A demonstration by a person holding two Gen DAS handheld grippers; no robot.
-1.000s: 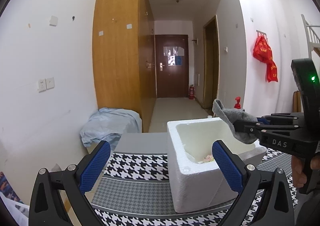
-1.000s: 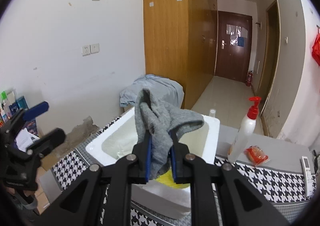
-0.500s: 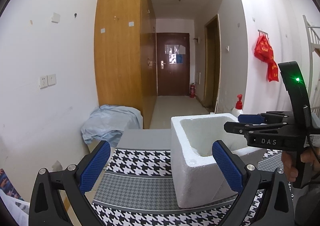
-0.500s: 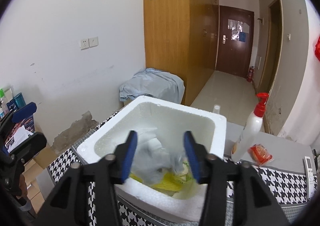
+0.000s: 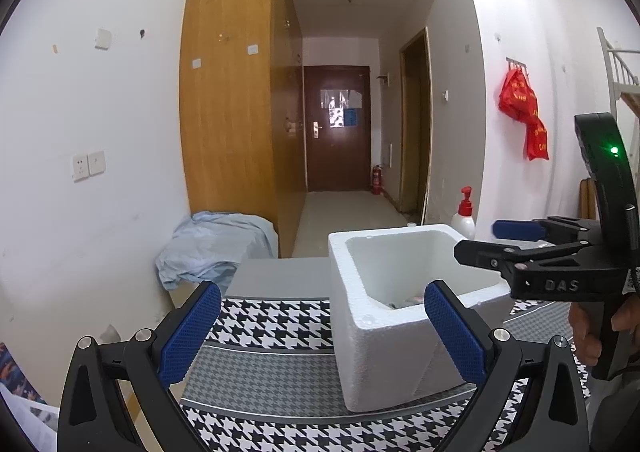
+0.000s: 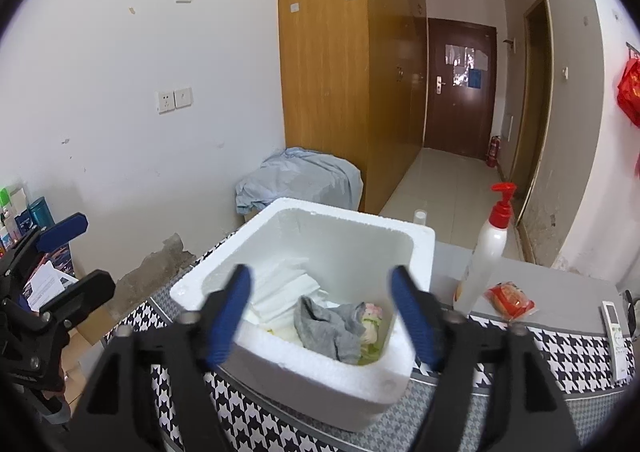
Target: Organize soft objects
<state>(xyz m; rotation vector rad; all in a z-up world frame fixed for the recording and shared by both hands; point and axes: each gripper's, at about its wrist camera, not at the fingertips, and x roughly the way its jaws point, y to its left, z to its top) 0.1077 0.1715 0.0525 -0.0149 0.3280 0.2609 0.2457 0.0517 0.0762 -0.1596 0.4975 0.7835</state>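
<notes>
A white foam box (image 6: 320, 368) stands on the houndstooth-covered table (image 5: 272, 328). Inside it lies a grey sock (image 6: 332, 326) beside a small pink-and-green soft thing (image 6: 372, 326) and white folded cloth (image 6: 280, 292). My right gripper (image 6: 320, 318) is open and empty, above the box's near rim. In the left wrist view it (image 5: 480, 242) reaches in from the right over the box (image 5: 384, 348). My left gripper (image 5: 320, 330) is open and empty, to the left of the box, low over the table. It shows at the left edge of the right wrist view (image 6: 76, 252).
A white pump bottle with a red cap (image 6: 488, 252), a red snack packet (image 6: 508, 300) and a white remote (image 6: 616, 336) lie to the right of the box. A blue-grey cloth bundle (image 5: 212, 248) sits beyond the table by the wooden wardrobe (image 5: 236, 99).
My right gripper opened and let the grey sock fall into the foam box, then drew back and up. My left gripper stayed open and shifted only slightly.
</notes>
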